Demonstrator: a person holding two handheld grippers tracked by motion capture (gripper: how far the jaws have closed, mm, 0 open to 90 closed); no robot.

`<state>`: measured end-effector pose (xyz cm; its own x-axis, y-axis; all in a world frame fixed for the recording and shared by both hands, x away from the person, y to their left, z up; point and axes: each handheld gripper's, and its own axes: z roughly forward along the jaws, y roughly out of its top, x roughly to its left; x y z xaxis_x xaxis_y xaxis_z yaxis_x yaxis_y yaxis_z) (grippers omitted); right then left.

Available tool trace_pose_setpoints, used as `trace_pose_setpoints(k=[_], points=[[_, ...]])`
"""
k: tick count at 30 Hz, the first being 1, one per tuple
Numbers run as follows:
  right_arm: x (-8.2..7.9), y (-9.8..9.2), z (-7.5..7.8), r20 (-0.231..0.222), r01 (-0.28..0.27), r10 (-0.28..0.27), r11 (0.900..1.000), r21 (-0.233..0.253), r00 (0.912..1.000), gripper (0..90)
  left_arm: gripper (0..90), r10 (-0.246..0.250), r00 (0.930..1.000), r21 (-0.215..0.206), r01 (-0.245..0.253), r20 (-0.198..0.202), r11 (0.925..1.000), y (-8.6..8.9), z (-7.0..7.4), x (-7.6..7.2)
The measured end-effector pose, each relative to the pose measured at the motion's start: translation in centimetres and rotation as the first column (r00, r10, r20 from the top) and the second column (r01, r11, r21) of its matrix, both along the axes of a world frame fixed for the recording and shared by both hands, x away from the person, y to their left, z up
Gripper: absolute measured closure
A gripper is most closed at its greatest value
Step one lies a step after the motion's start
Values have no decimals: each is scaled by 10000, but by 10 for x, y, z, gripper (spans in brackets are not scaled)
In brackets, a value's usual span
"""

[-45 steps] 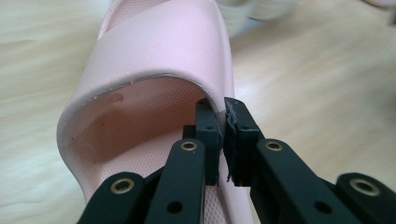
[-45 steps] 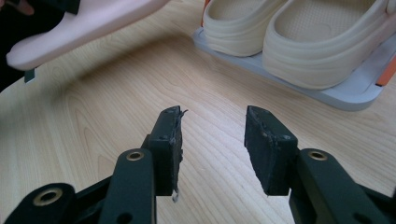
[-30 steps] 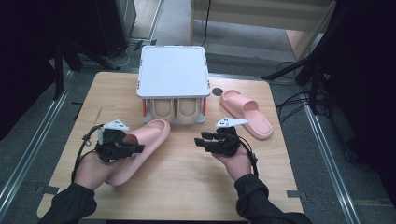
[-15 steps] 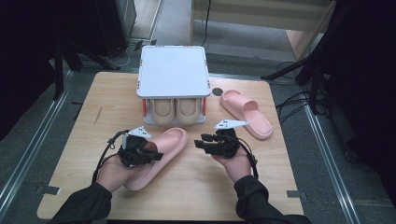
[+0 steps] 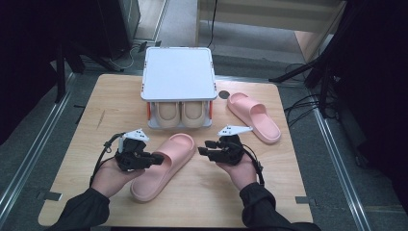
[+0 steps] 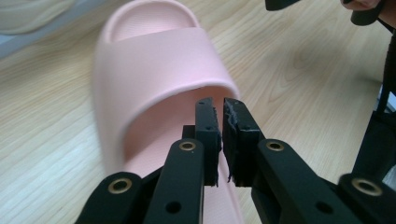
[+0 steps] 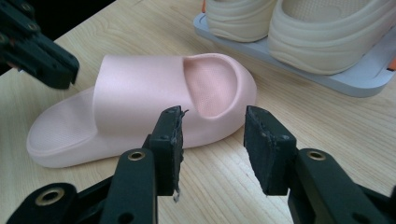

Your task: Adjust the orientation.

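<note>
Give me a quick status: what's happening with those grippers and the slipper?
Left gripper shut over near pink slipper. Right gripper open beside it, holding nothing. Nothing in the way.

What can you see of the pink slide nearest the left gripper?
The pink slide is a one-piece, foam-looking sandal with a wide strap and open toe. It lies sole-down and diagonal on the wooden table, toe toward the grey shoe rack. The left gripper, jaws nearly shut, sits over its footbed; contact is unclear. The right gripper is open beside it.

My left black two-jaw gripper [image 6: 219,140] hides the smooth pink foam slipper's [image 6: 154,88] heel; its left edge is blurred there.
</note>
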<state>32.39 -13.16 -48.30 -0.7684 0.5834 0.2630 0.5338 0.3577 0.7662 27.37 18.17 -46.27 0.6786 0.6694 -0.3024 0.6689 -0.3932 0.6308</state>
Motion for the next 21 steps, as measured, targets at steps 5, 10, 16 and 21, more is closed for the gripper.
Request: trace_pose_setpoints(k=[5, 10, 16, 21], points=[[-1, 6, -4, -19, -66, 65, 9999, -155, 10000, 696, 882, 549, 9982, 308, -542, -231, 9981, 19, -7, 6], [1, 15, -7, -320, -264, 264, 9997, 6, 9991, 780, 888, 870, 9955, 389, -855, -386, 9956, 27, -14, 9], [2, 31, -14, -616, -653, 633, 9974, -317, 9961, 862, 891, 1135, 9915, 535, -1102, -629, 9925, 38, -29, 14], [3, 42, -22, -741, -932, 889, 9940, -564, 9933, 878, 891, 1196, 9911, 808, -1147, -586, 9901, 38, -36, 14]])
